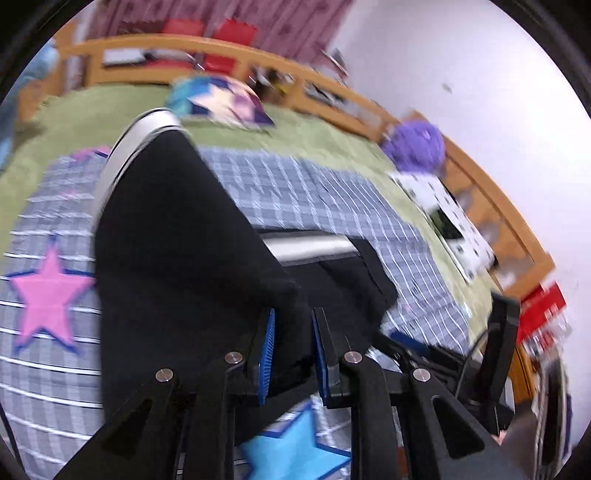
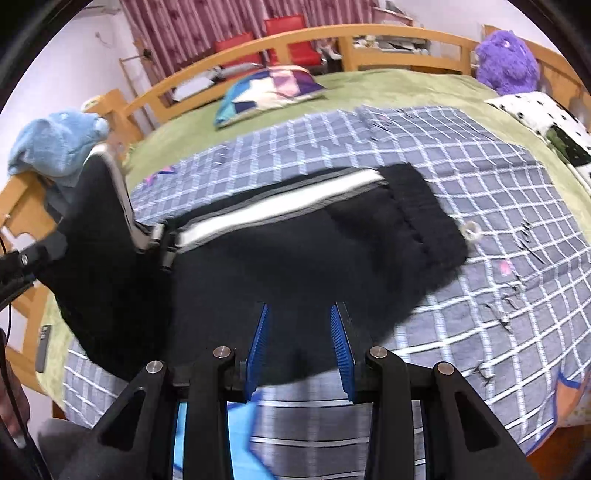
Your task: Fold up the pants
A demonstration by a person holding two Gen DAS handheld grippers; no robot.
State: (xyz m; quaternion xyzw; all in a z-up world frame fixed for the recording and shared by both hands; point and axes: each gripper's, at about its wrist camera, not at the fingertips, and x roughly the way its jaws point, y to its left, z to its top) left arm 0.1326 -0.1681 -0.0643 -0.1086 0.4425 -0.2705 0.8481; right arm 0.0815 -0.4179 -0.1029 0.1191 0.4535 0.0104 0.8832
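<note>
Black pants (image 2: 295, 258) with a white side stripe (image 2: 277, 210) lie across a checked blanket (image 2: 480, 166), with the waistband (image 2: 428, 214) to the right. In the right wrist view my right gripper (image 2: 300, 350) is shut on the near edge of the pants, and black cloth fills the gap between the blue pads. The left gripper (image 1: 293, 350) is shut on a bunch of the same black fabric. It holds a pant leg (image 1: 177, 240) up off the bed, and the leg's striped end stands raised at the left (image 2: 110, 192).
A patchwork pillow (image 2: 269, 88) lies on the green bedcover behind the blanket. A purple plush (image 2: 506, 62) and a dotted white cloth (image 2: 546, 114) sit at the right. A blue plush (image 2: 55, 140) rests by the wooden bed rail (image 2: 369, 33). A remote (image 2: 44, 347) lies near the left edge.
</note>
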